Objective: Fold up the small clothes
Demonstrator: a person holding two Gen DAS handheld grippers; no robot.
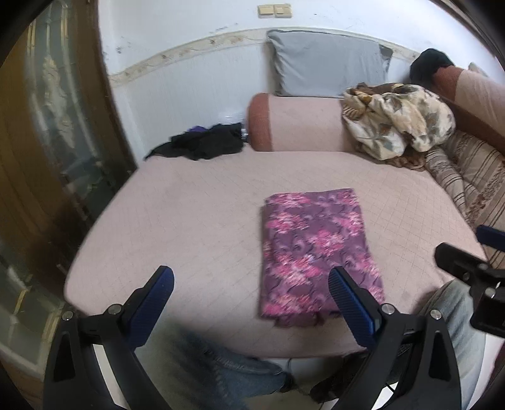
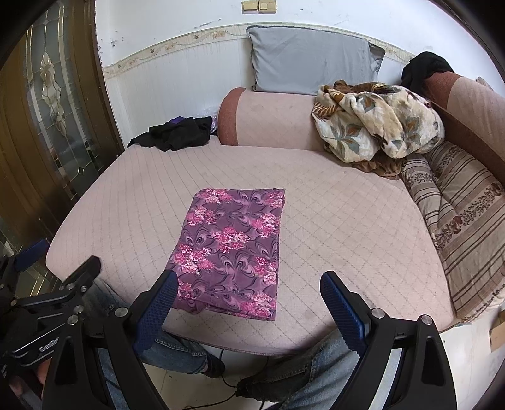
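Two grippers: left gripper and right gripper, each with its blue-padded fingers spread wide apart and gripping nothing, both held above the near edge of the sofa seat.
Legs: two jeans-clad knees of the person show below that near edge.
Writing: pale lettering on the left gripper's body, seen at the lower left of the right wrist view, too small to read; no other labels readable.
Folded cloth: one purple cloth with pink flowers, folded into a flat rectangle, lying on the seat just beyond the grippers, its short end toward the near edge; neither gripper touches it.
Striped cushion: one, at the seat's right side.
Floral blanket: one crumpled cream-and-brown heap, at the seat's far right corner, against the bolster.
Bolster: one pink roll with a rust end, along the far edge.
Dark clothes: one black pile with a bit of purple, far left corner of the seat.
Grey pillow: one, behind the bolster against the wall.
Wall switches: two plates, above the pillow.
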